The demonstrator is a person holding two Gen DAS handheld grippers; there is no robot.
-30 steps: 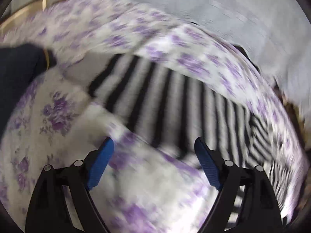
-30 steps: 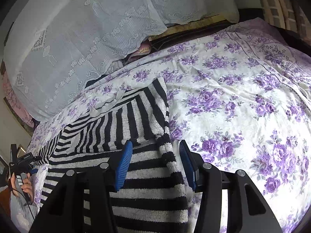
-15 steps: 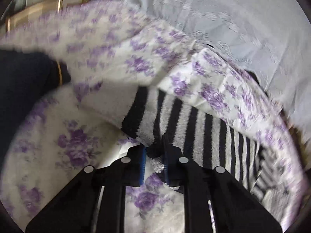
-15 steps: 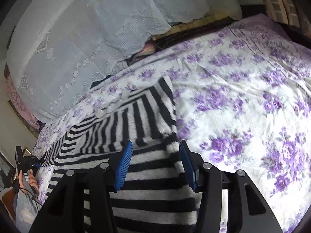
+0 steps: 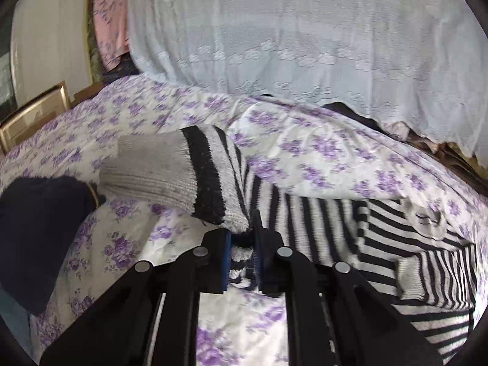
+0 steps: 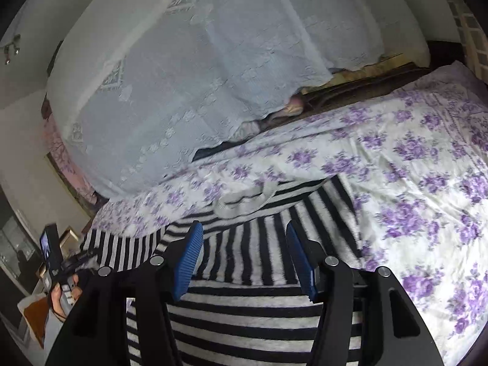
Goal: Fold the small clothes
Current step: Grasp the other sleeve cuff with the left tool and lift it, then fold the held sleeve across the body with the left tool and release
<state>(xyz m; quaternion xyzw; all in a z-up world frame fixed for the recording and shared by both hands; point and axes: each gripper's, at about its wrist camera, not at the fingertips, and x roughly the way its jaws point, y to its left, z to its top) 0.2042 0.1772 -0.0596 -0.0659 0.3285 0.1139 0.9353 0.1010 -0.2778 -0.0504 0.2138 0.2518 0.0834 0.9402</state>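
Note:
A black-and-grey striped knit sweater (image 5: 323, 228) lies spread on the floral bed sheet (image 5: 320, 152). My left gripper (image 5: 242, 244) is shut on the sweater's left sleeve near its grey cuff (image 5: 152, 167), and the sleeve is lifted off the bed. In the right wrist view the sweater (image 6: 244, 314) fills the lower middle. My right gripper (image 6: 244, 259) is open and empty, hovering just above the sweater's body below the grey collar (image 6: 244, 201). The left gripper (image 6: 55, 262) shows at the far left there, held in a hand.
A pale lace-covered mound (image 5: 305, 36) stands behind the bed. A dark navy cloth (image 5: 39, 228) lies at the left. A gold picture frame (image 5: 33, 116) leans at the far left. The floral sheet (image 6: 411, 198) stretches to the right of the sweater.
My left gripper went from open to shut on the sleeve and has lifted it. My right gripper stayed open and moved further in over the sweater.

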